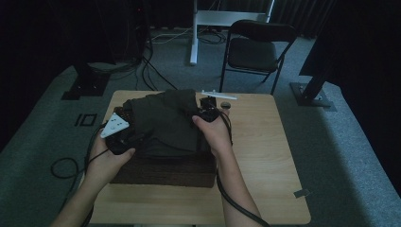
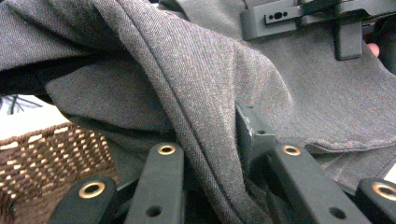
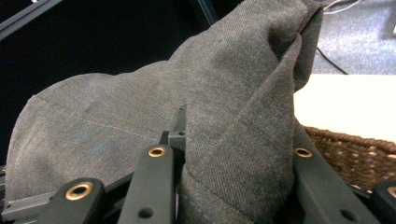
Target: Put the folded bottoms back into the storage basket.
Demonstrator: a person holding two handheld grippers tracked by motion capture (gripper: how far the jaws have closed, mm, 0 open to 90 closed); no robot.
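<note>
High view | left gripper (image 1: 124,137) clamped on dark cloth (image 1: 165,123); right gripper (image 1: 208,112) clamped on same cloth | wicker basket (image 1: 161,172) beneath both grippers

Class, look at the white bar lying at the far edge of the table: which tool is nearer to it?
Right. The right tool sits just on the near side of the white bar; the left tool is farther off, across the cloth and nearer the person.
</note>
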